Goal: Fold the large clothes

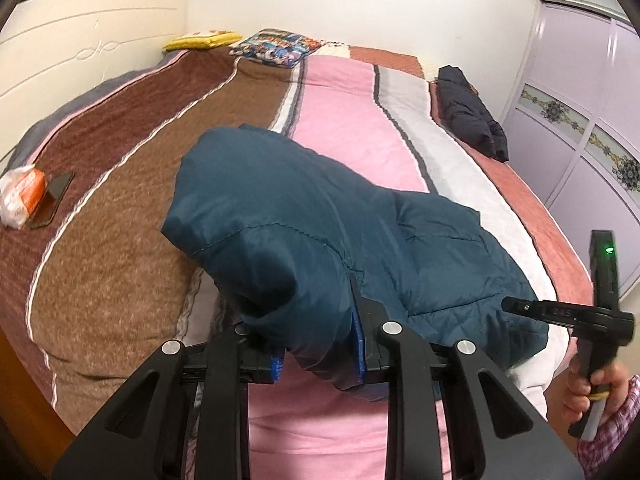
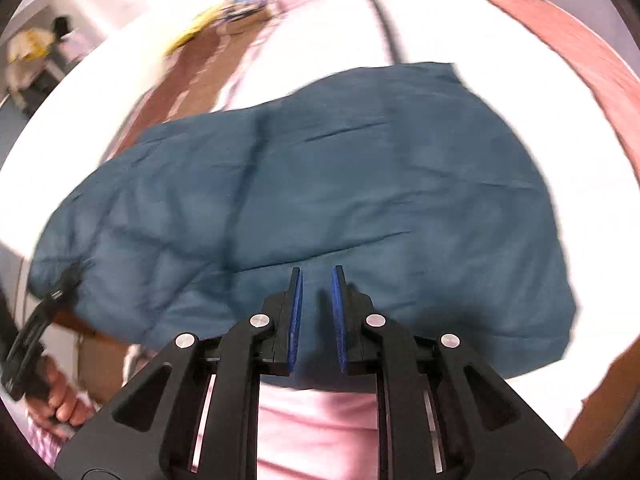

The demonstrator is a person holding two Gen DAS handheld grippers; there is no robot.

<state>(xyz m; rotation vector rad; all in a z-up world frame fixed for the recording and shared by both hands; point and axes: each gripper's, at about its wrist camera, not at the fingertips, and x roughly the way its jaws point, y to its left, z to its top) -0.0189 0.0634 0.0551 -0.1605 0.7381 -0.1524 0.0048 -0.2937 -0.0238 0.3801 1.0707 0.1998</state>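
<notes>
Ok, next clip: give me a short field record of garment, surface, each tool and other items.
garment: teal padded jacket, bunched on the bed
surface: striped bedspread
left tool: shut on a fold of the jacket
right tool: open, above the jacket, holding nothing
other items: dark jacket at far edge; phone beside a orange-and-white packet; pillows by the headboard

A jacket (image 1: 320, 216) lies on the bed (image 1: 120, 128), pillows (image 1: 276, 46) behind, phone (image 1: 52, 200) left

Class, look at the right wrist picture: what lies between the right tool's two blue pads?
Nothing is gripped: the right tool is open, and only the teal jacket lying beyond shows through the gap.
</notes>
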